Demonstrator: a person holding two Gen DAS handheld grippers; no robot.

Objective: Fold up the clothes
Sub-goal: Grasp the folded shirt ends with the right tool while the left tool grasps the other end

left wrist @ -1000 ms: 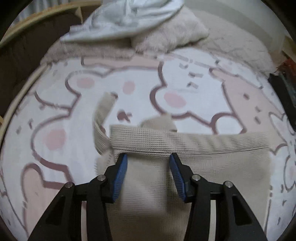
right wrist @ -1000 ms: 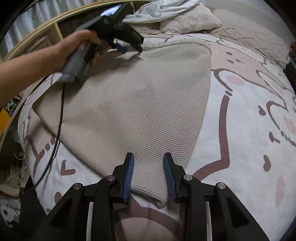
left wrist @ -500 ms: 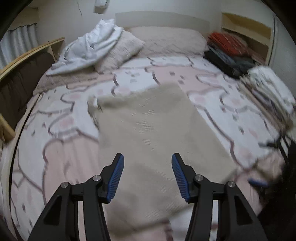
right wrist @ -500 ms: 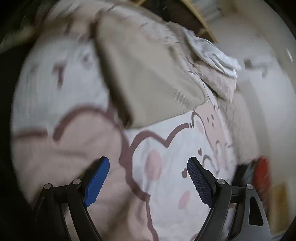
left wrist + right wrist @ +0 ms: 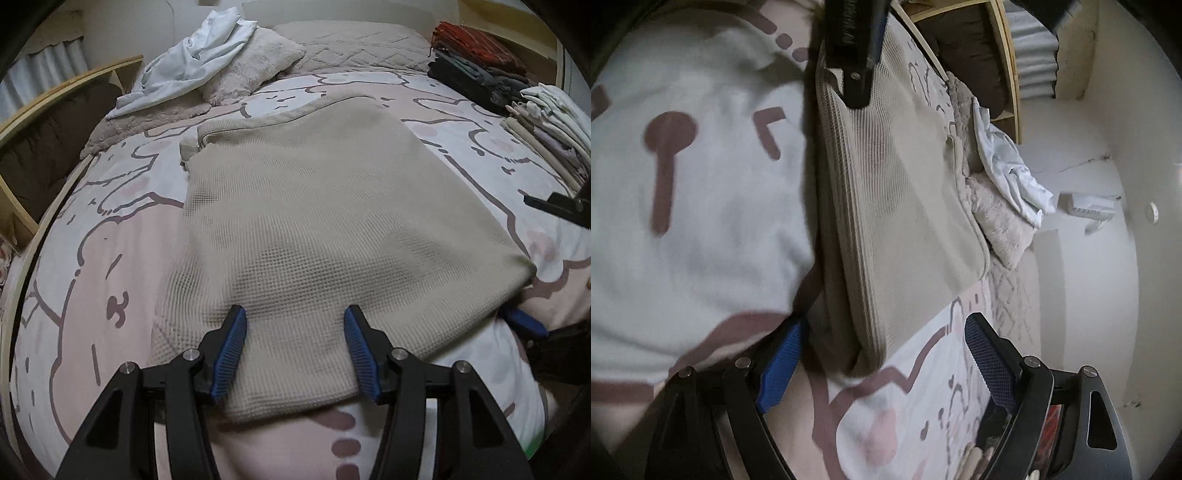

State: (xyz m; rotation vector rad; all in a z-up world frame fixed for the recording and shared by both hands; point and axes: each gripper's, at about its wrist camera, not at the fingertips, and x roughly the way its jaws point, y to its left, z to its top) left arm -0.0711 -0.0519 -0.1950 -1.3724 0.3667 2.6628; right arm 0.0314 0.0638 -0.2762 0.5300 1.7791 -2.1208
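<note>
The beige garment (image 5: 306, 221) lay folded flat on the bed (image 5: 92, 258), mid-sheet. The left gripper (image 5: 293, 349) hovered over its near edge, jaws apart, gripping nothing. The right gripper (image 5: 882, 363) sat low at the garment's corner, jaws wide, cloth between them but unclamped. Folded stacks (image 5: 517, 92) waited alongside.

Fluffy pillow (image 5: 251, 62), patterned bedsheet (image 5: 92, 266)
</note>
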